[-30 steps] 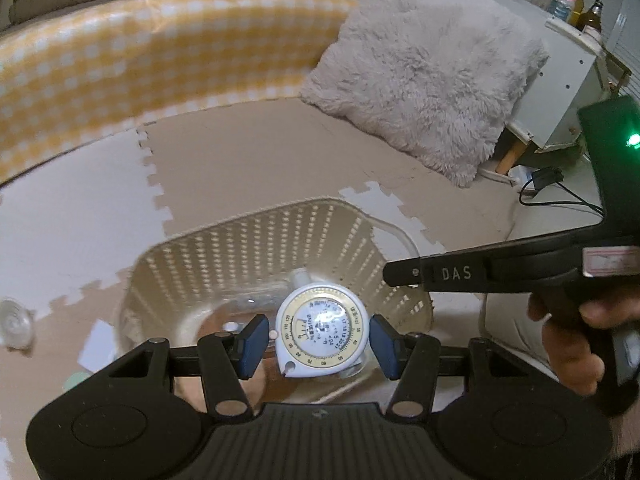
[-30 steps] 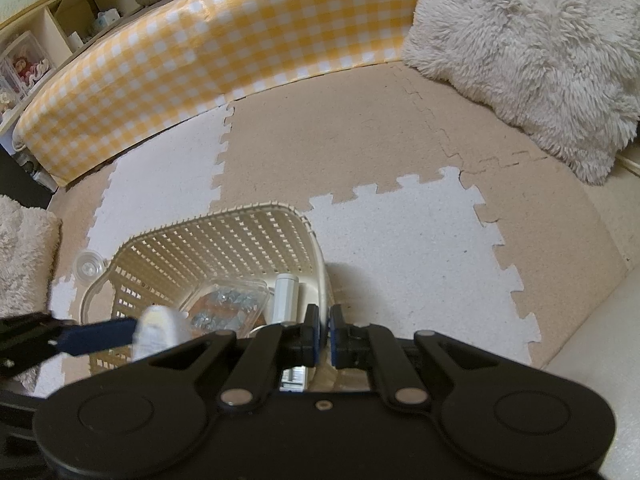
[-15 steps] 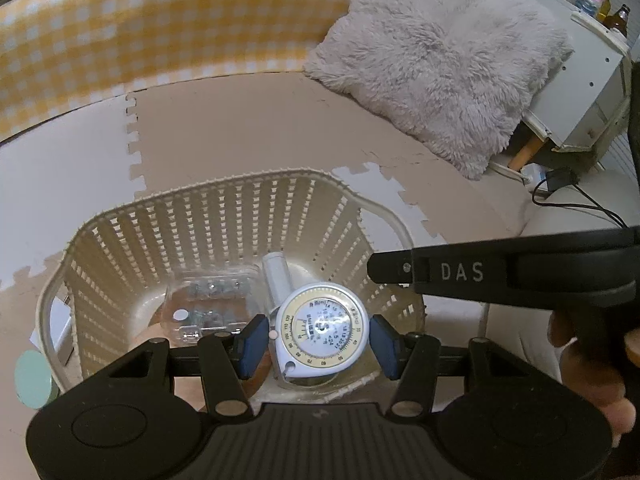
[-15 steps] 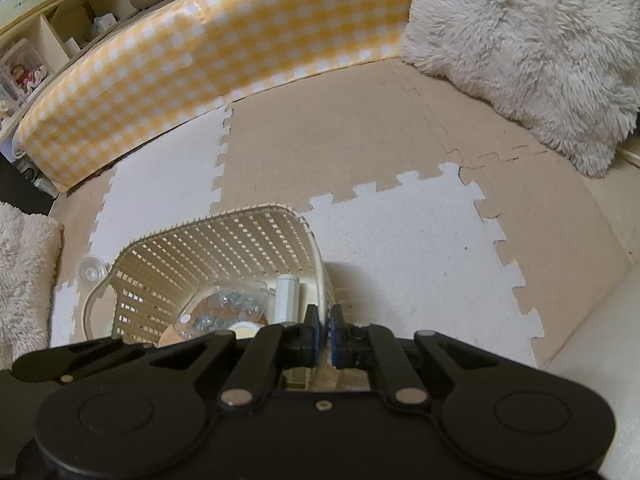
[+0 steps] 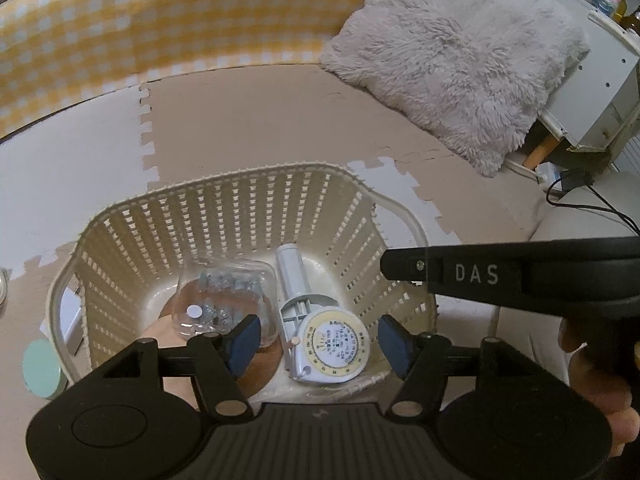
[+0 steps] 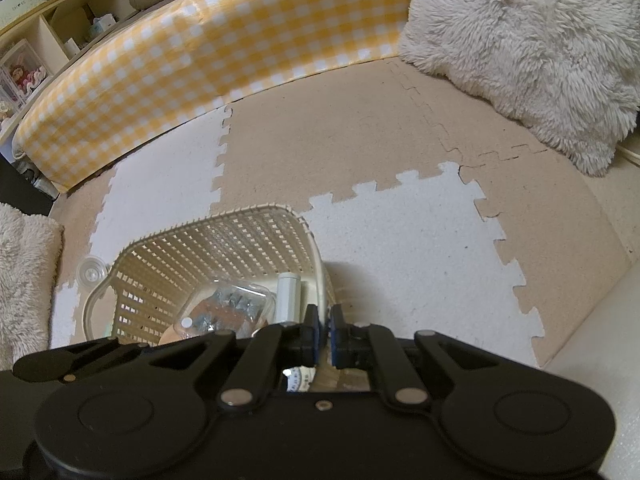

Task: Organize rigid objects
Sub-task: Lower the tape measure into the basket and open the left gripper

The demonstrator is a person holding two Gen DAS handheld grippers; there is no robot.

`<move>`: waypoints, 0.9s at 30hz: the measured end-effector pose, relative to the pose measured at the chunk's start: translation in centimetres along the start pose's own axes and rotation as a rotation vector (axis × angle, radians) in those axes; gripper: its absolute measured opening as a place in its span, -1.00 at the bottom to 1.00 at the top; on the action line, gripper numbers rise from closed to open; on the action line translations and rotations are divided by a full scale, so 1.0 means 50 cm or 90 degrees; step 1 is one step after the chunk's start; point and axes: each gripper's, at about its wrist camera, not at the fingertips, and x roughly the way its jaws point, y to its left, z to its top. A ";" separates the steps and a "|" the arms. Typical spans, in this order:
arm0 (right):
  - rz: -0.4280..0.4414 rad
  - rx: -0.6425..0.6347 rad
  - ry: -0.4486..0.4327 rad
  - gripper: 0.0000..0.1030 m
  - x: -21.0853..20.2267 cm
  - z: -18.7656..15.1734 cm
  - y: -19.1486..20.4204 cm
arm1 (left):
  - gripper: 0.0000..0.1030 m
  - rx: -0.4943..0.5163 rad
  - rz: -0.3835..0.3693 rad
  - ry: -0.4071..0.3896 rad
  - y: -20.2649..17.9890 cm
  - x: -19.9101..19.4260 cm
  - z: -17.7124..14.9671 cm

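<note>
My left gripper (image 5: 318, 340) opens, its jaws clear of the tape measure (image 5: 330, 346) lying inside the basket (image 5: 224, 200); my right gripper (image 6: 324, 334) is closed on nothing. Hard, smooth casing: grip its flat faces.

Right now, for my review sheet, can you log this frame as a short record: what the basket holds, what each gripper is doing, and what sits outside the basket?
container: cream slatted basket on the foam floor mat
in basket: round tape measure, clear plastic box of small parts, white tube
left gripper: jaws opening, blue pads clear of the tape measure, which lies below them
right gripper: shut, nothing seen between its pads, by the basket's rim
outside basket: green round lid, clear suction cup
background: fluffy cushion, yellow checked bumper
</note>
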 end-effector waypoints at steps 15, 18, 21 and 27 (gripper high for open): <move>0.000 0.000 0.000 -0.89 0.000 0.000 0.001 | 0.63 0.016 0.025 -0.019 -0.005 -0.056 0.002; 0.000 0.000 0.000 -0.89 0.000 0.001 0.001 | 0.76 0.023 0.023 -0.032 -0.010 -0.075 0.002; 0.000 0.000 0.000 -0.89 0.000 0.000 0.001 | 0.86 0.031 0.022 -0.042 -0.017 -0.092 0.000; 0.000 0.000 0.000 -0.89 0.000 0.000 0.001 | 0.97 0.044 0.018 -0.052 -0.024 -0.124 -0.011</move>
